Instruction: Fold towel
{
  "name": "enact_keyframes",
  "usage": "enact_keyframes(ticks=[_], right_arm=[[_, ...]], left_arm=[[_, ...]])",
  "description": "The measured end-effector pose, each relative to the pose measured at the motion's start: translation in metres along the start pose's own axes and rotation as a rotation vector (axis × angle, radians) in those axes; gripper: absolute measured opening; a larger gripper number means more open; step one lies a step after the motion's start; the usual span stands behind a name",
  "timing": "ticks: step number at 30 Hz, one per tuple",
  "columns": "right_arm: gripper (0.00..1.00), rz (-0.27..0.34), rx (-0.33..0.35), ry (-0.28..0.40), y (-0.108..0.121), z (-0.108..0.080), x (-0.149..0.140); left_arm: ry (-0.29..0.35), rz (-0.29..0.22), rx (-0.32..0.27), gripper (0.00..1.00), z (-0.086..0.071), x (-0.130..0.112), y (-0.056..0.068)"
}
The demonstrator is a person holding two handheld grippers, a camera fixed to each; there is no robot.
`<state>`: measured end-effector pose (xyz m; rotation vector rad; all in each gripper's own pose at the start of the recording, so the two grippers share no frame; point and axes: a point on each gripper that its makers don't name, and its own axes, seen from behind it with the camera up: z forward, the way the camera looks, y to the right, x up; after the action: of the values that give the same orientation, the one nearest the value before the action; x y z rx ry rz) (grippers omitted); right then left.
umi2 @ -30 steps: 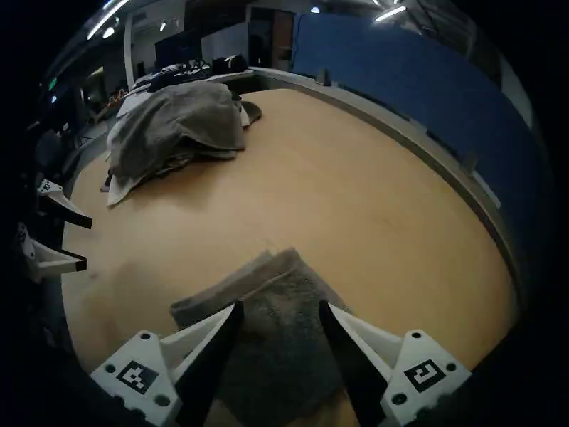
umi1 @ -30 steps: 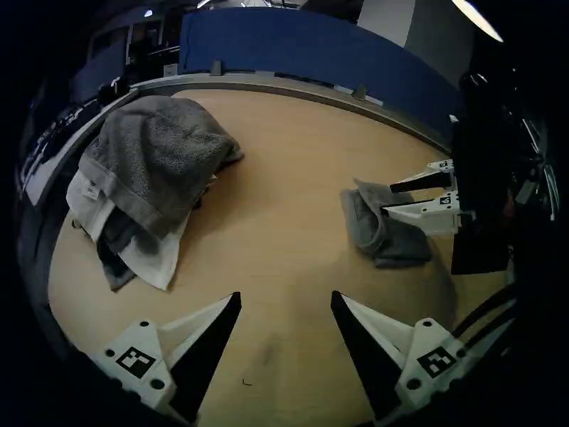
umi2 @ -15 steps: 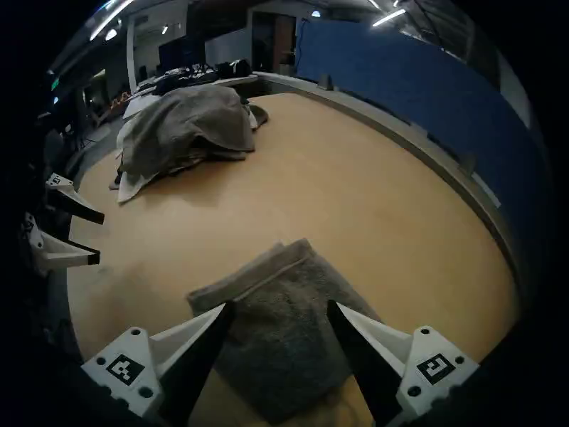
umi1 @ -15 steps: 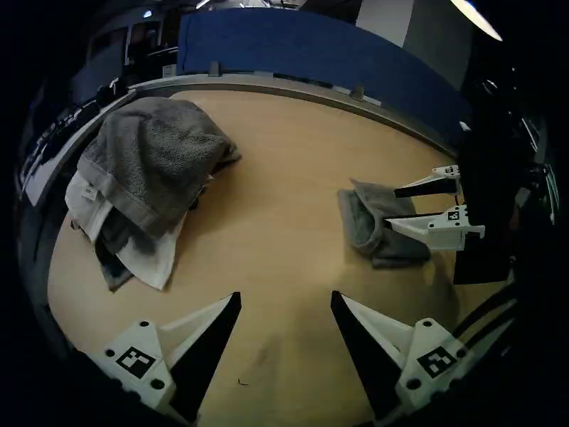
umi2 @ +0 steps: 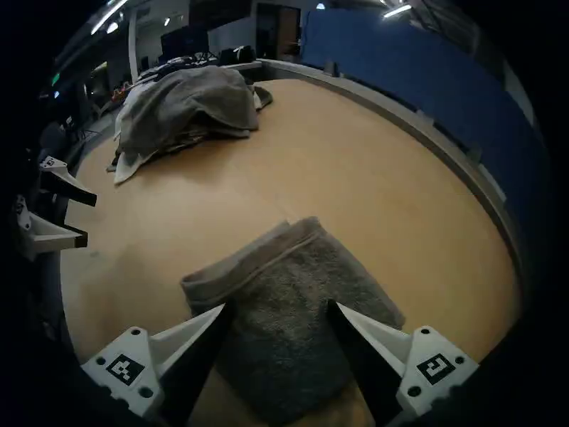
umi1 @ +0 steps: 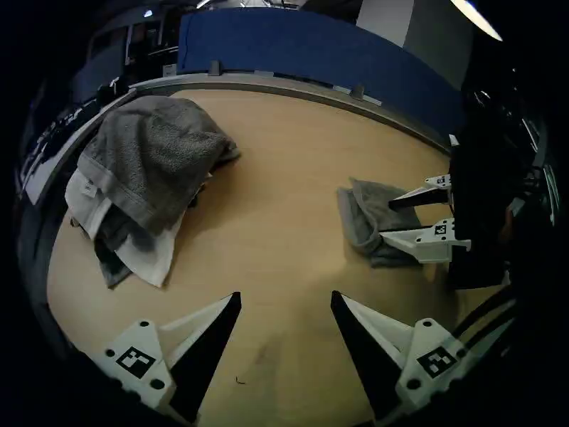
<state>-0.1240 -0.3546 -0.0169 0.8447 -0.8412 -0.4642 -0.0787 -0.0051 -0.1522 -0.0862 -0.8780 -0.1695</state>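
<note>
Towel (umi2: 291, 313), grey and folded into a small thick rectangle, lies flat on the wooden table (umi2: 370, 185) directly ahead of the right gripper (umi2: 278, 306). Its near part sits between and under that gripper's two fingers. These fingers stand apart and clamp nothing; whether they touch the cloth I cannot tell. The towel's rolled edge faces away from the tool, toward its front left.

The left gripper (umi1: 284, 294) hangs above bare table with its fingers spread wide and nothing between them. The folded towel is ahead of it and to its right. A loose pile of grey and white towels (umi1: 149, 164) is heaped ahead on its left, near the table's far edge. A blue partition (umi1: 320, 50) runs behind that edge.
</note>
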Motion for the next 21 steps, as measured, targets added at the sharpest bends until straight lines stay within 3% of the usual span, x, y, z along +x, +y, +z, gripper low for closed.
enact_keyframes(ticks=[8,15,21], right_arm=[[1.00,-0.001,0.004,0.014,-0.001,-0.004,0.005],[1.00,0.004,0.001,0.065,-0.001,-0.023,0.021],[1.00,0.020,-0.012,0.075,0.004,-0.041,0.014]], left_arm=[[0.000,0.000,-0.001,0.94,0.002,0.001,0.000],[0.003,0.002,-0.001,0.94,0.000,0.004,0.001],[0.006,0.003,-0.004,0.94,0.000,0.007,0.004]])
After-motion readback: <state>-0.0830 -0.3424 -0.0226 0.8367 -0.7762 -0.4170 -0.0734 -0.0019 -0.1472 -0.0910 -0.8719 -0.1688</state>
